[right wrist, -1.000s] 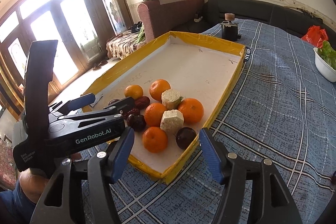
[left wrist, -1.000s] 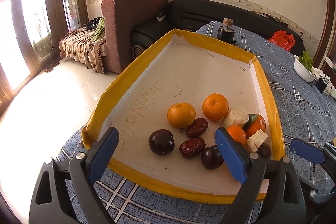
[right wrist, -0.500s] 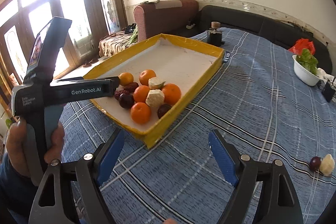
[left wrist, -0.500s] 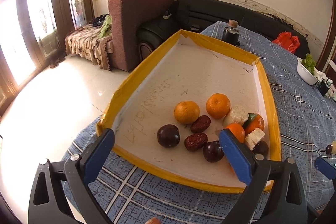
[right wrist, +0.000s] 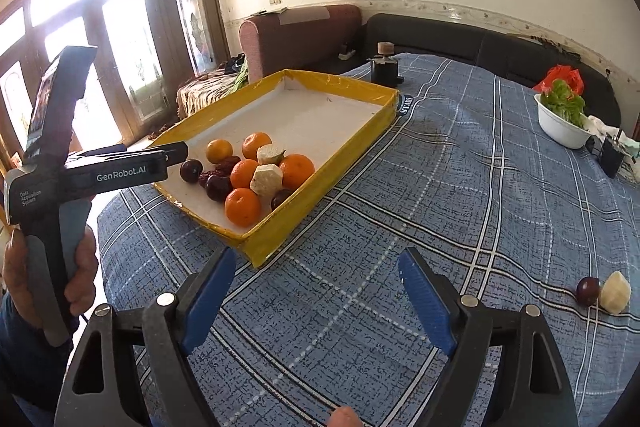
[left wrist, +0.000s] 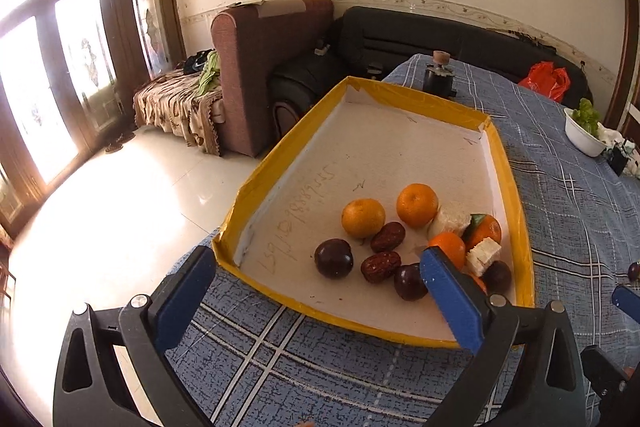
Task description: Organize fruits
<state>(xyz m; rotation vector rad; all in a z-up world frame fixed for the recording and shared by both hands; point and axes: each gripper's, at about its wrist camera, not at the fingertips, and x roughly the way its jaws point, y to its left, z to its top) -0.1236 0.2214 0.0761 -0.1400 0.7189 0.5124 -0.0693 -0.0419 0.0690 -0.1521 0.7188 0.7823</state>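
In the near end of the yellow-rimmed tray (right wrist: 352,139), the sorted fruit lies in one loose cluster: several tangerines (right wrist: 243,207), dark plums (right wrist: 191,170), wrinkled red dates (left wrist: 380,266) and pale peeled chunks (right wrist: 265,180), most of them touching a neighbour. The far part of the tray floor is bare. Two pieces are not yet in: a dark plum (right wrist: 588,291) and a pale peeled piece (right wrist: 615,293) lie touching each other on the blue plaid surface (right wrist: 460,195), well apart from the tray and off to the right of the right tongs (right wrist: 318,297).

Right tongs: jaws have just been opening and now stand wide, with nothing between them, over bare cloth short of the tray corner. Left tongs (left wrist: 316,289): jaws very wide and empty, hovering at the tray's near rim; the hand (right wrist: 48,267) gripping that tool shows in the right view.

Assessment: the step in hand appears to be fetching the two strays. Recommended practice: bring the right tongs round to the right and take one piece at a time, since the pair touch and a broad grab may push one away. Straddle the plum across its middle, close gently as round fruit may roll, then set it down in open tray floor, not atop the pile.
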